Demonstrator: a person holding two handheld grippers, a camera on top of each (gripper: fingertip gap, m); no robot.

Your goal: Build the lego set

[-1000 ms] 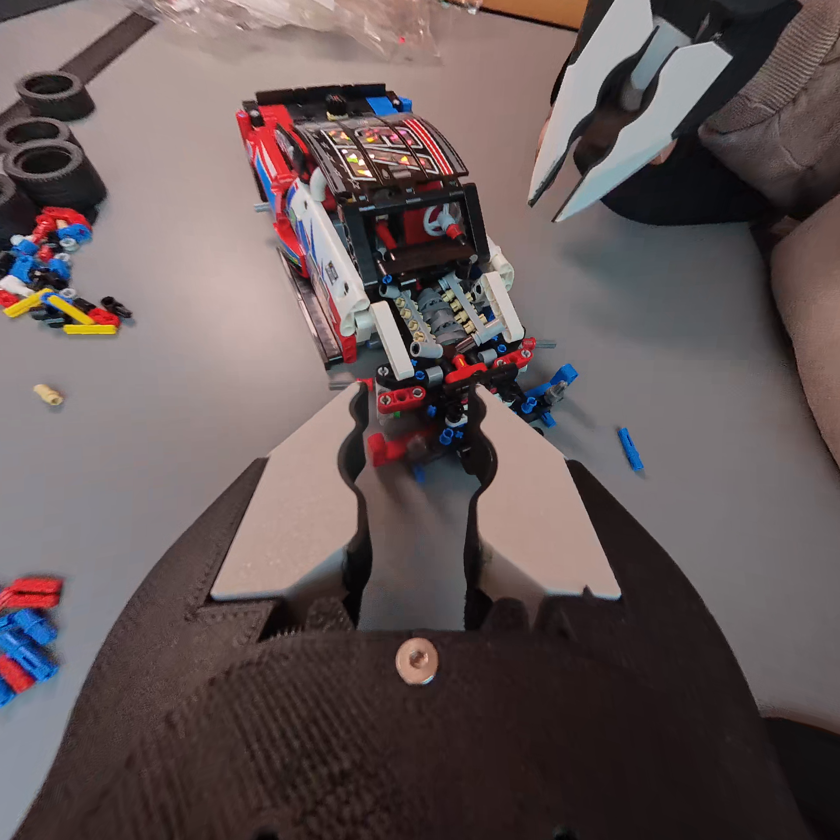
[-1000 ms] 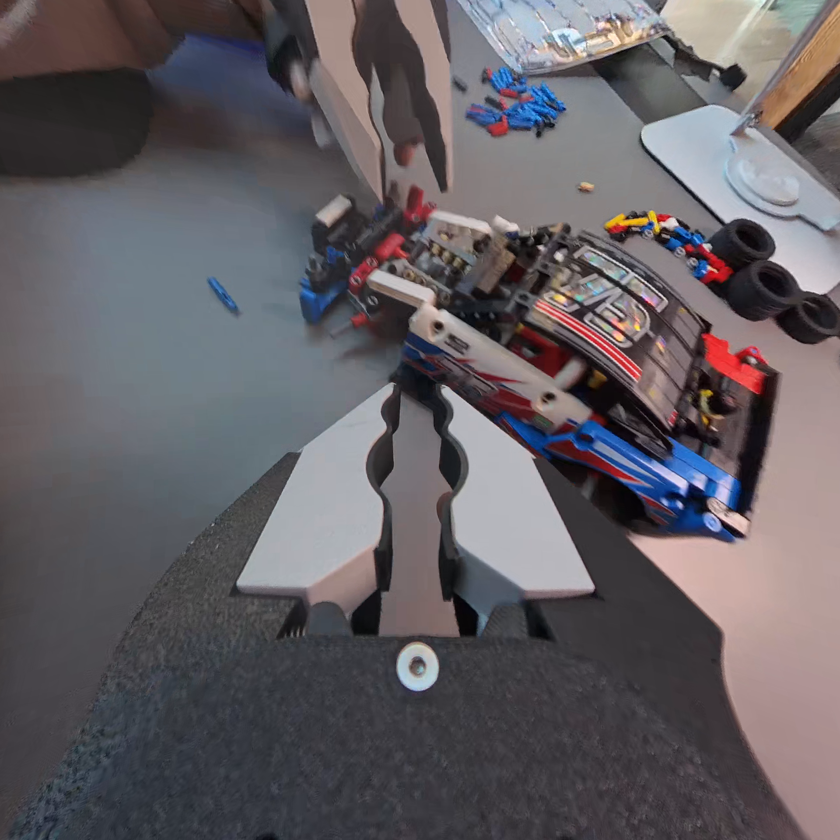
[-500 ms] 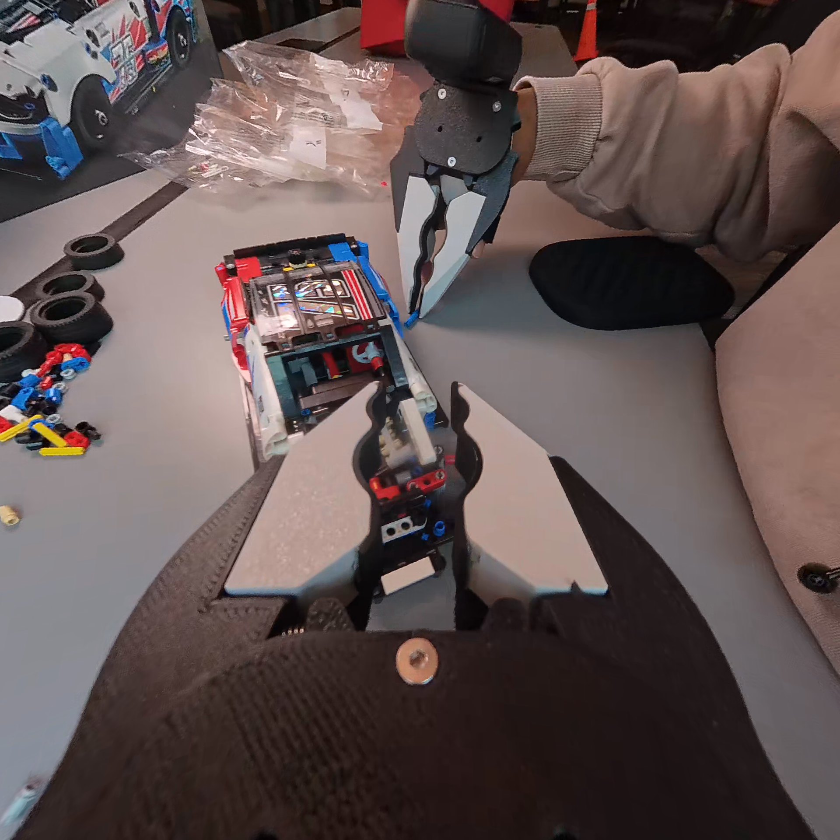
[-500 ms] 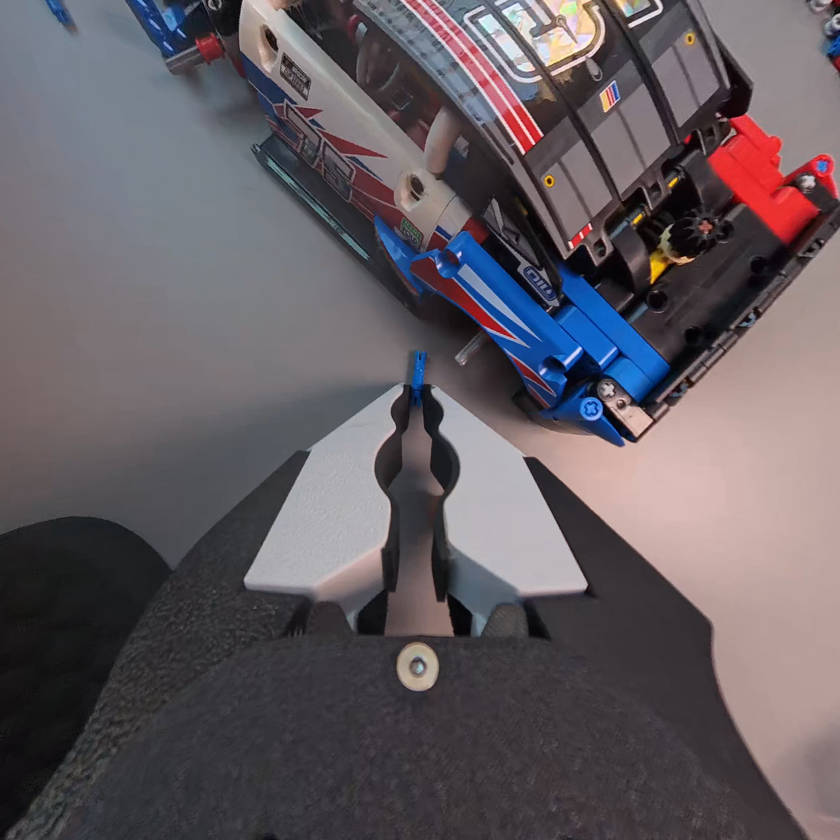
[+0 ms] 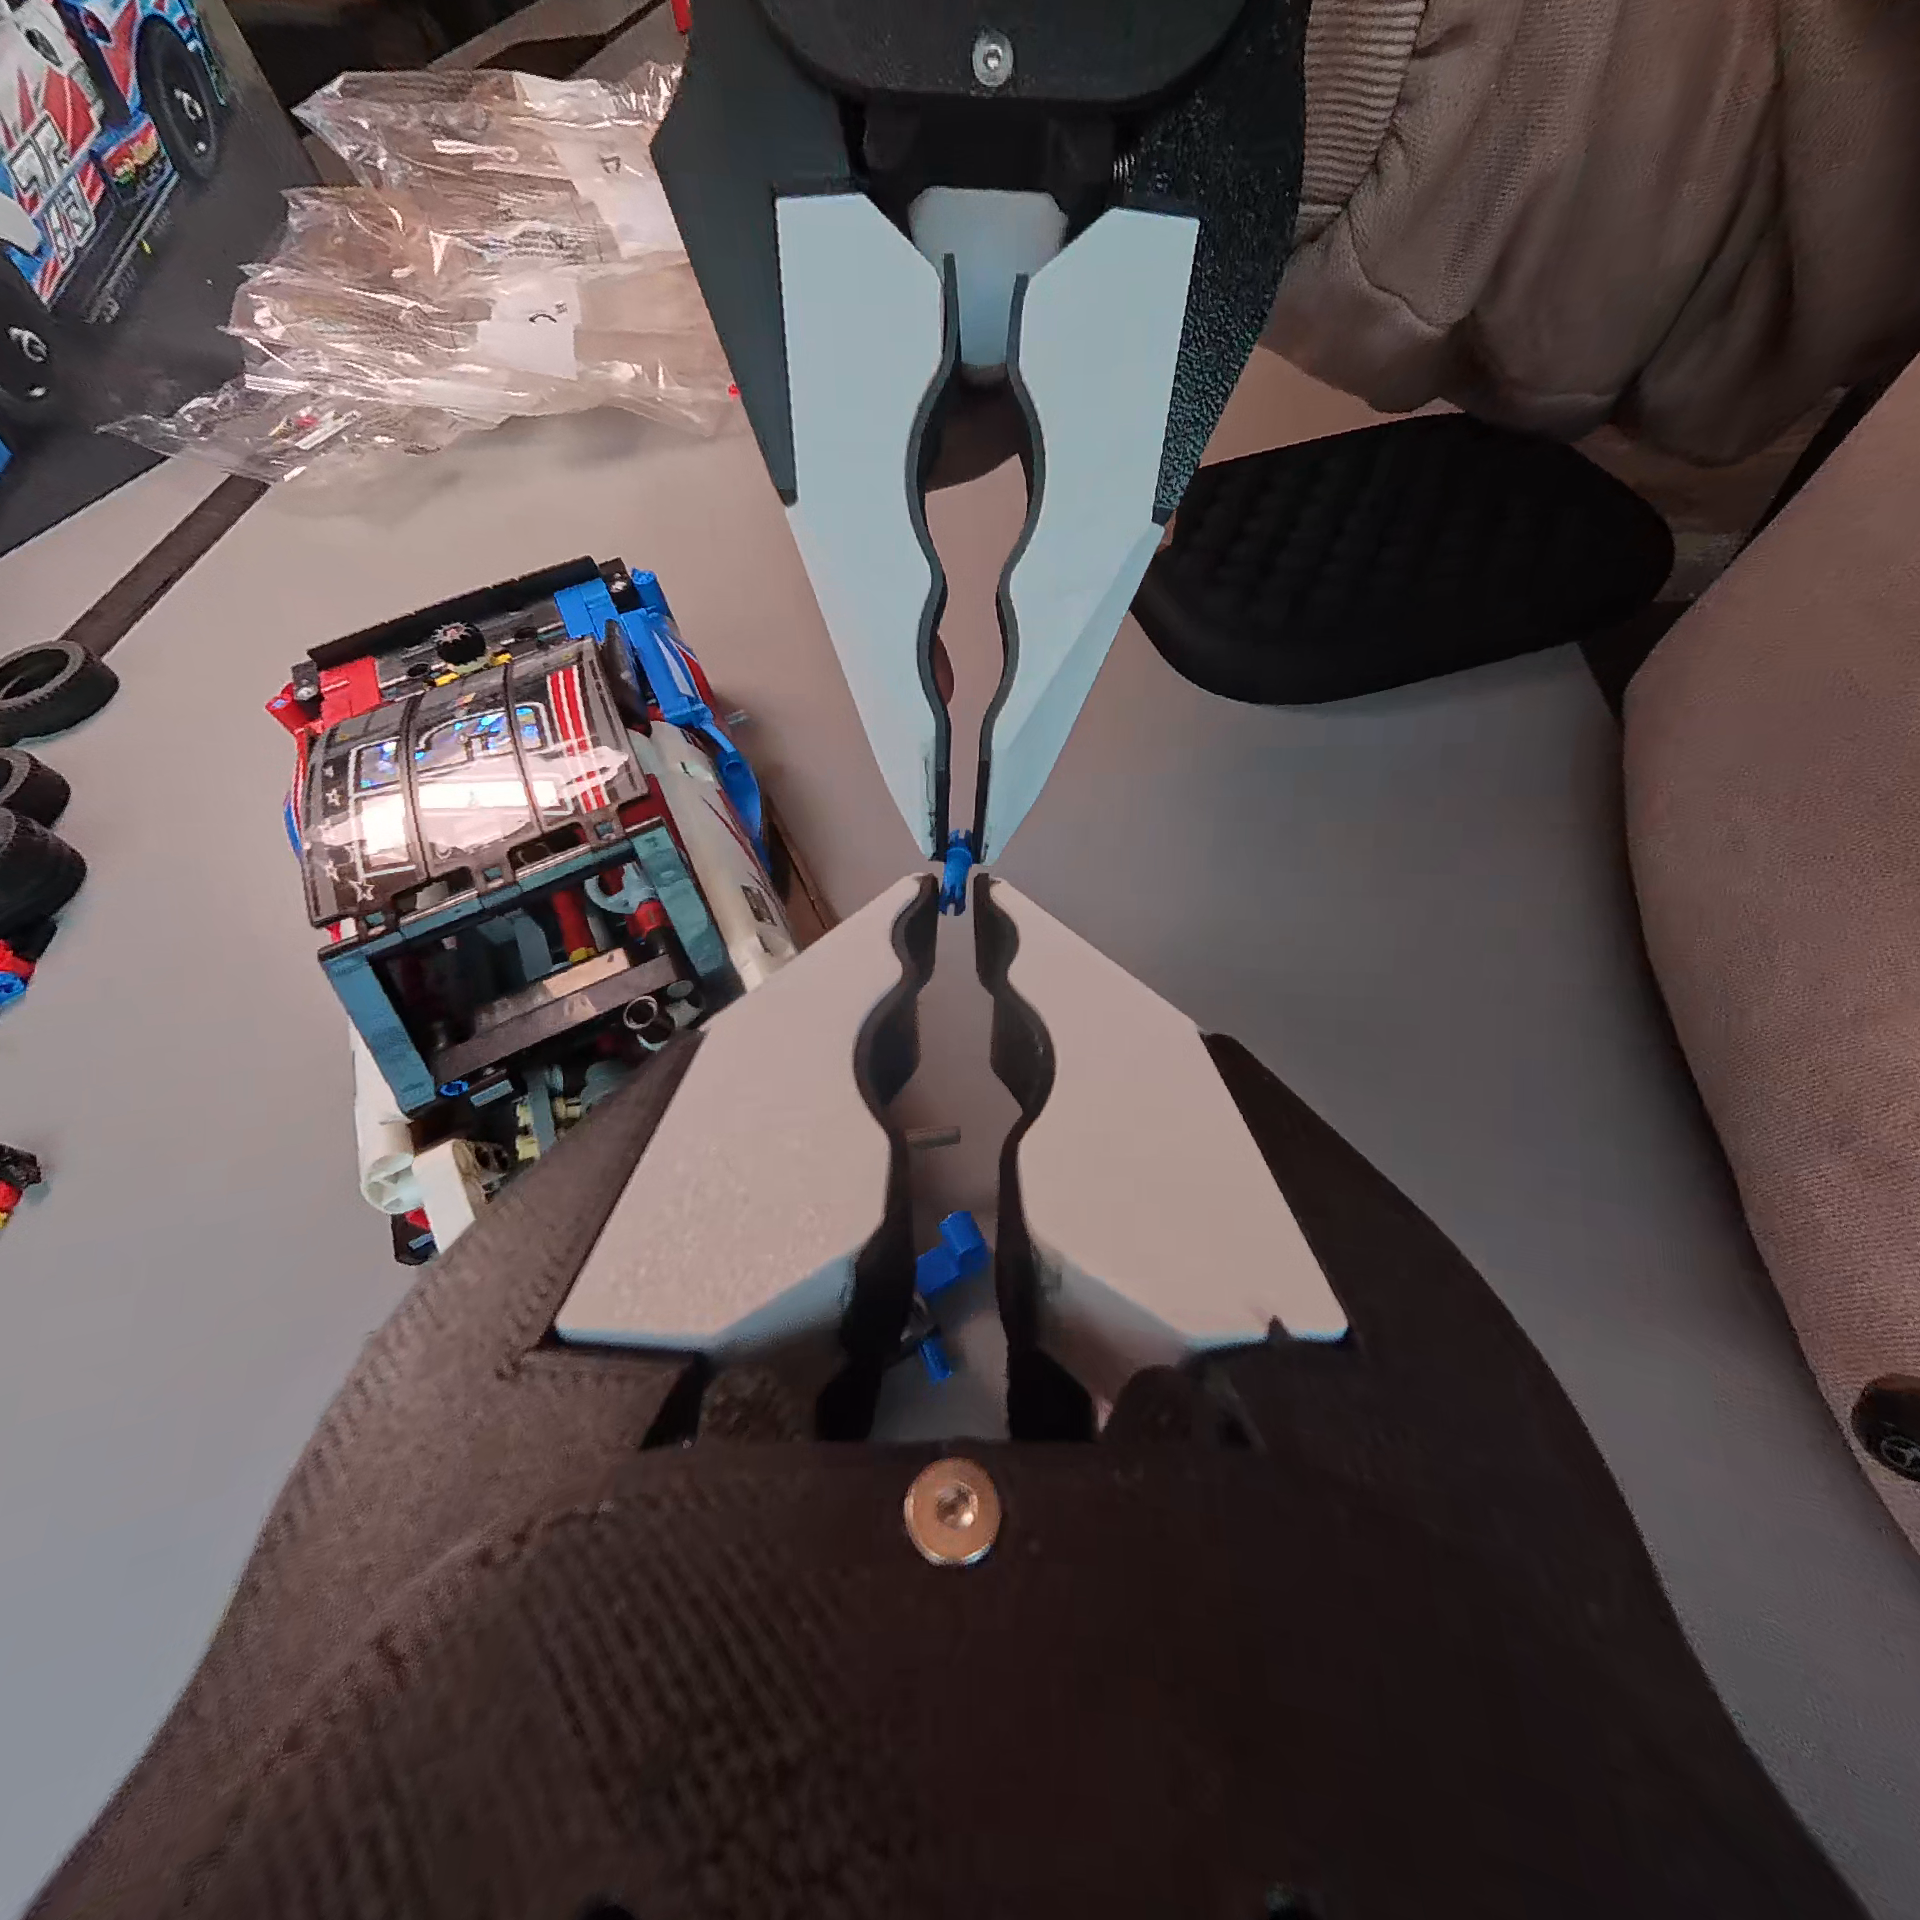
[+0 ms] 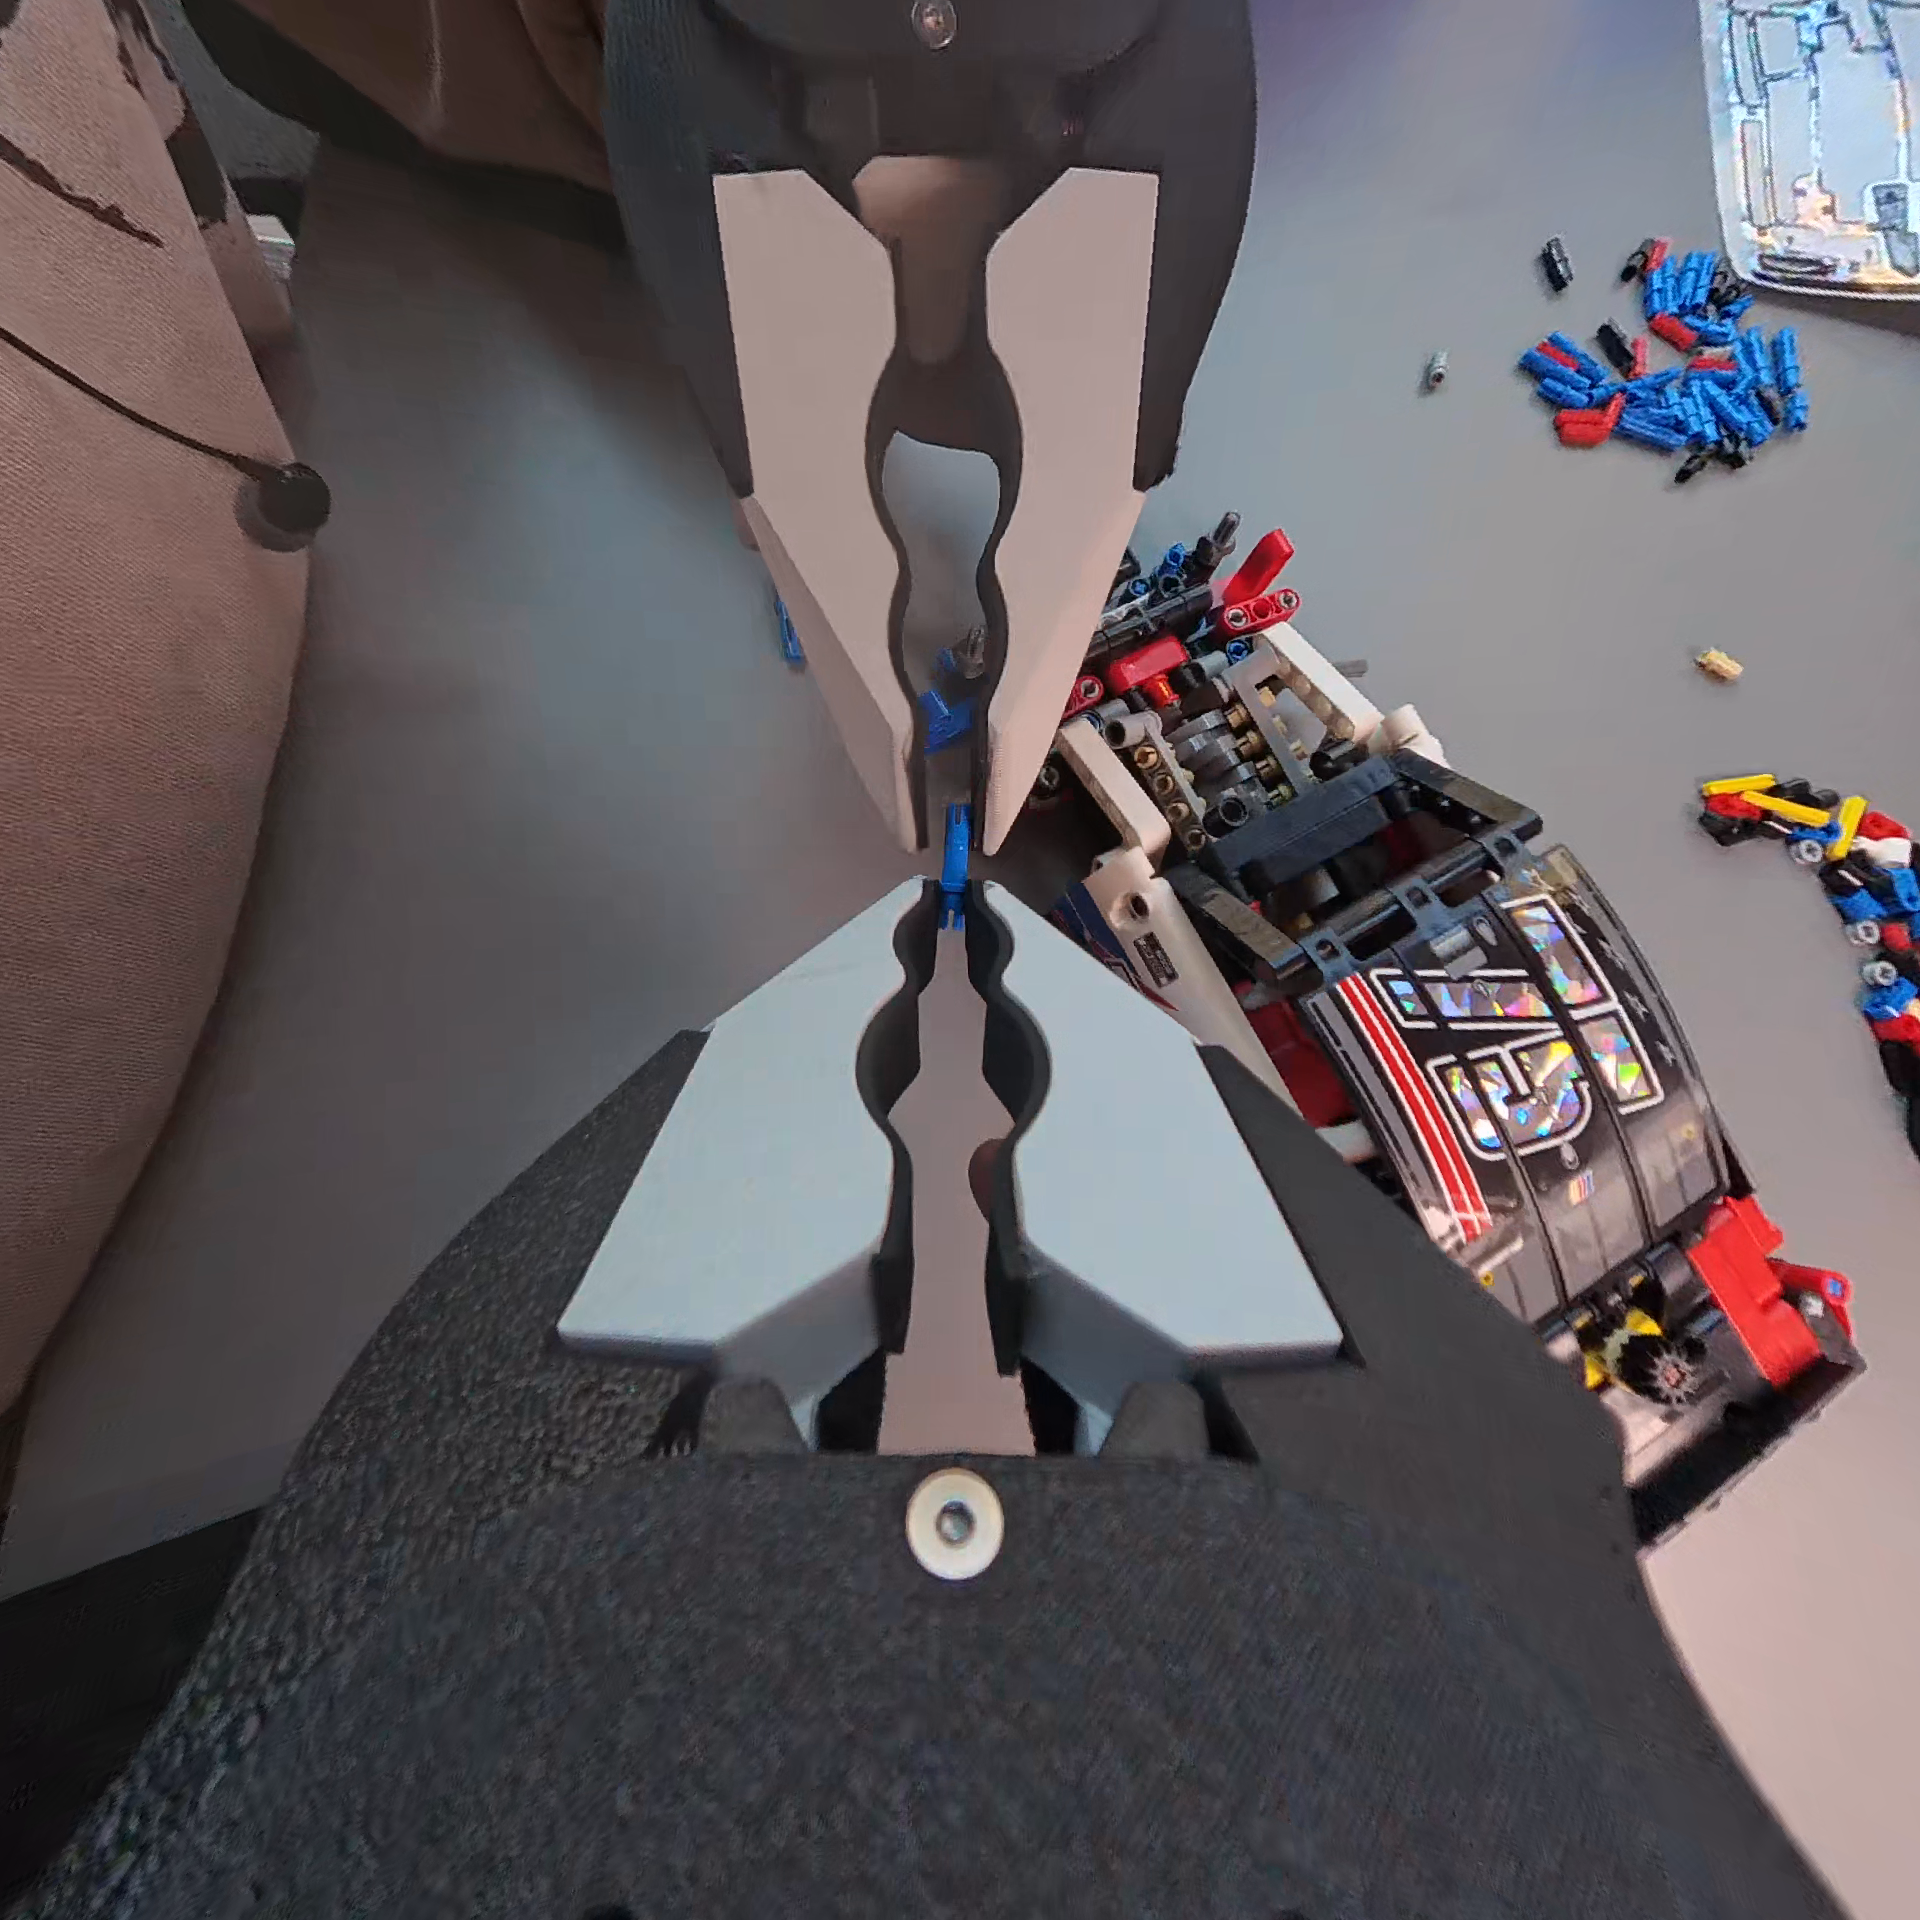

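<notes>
My right gripper is shut on a small blue pin, held in the air beside the car. My left gripper meets it tip to tip. Its jaws are narrowly open around the pin's free end, with a thin gap showing on each side. The right gripper comes down from the top of the left wrist view, and the left gripper comes down from the top of the right wrist view. The partly built red, white, blue and black lego car sits wheel-less on the grey table.
Black tyres, clear plastic bags and the set's box lie at the far left. A heap of blue pins, a mixed parts pile and a sheet lie beyond the car. A blue piece lies under my left gripper. A black armrest pad is at the right. Only a small space, under 4 cm, lies between the two pairs of fingers. The blue piece is about 8 cm from both grippers' fingertips.
The right gripper took up the blue pin beside the car and carried it to the left gripper. The left gripper left the car's front end and narrowed its jaws around the pin.
</notes>
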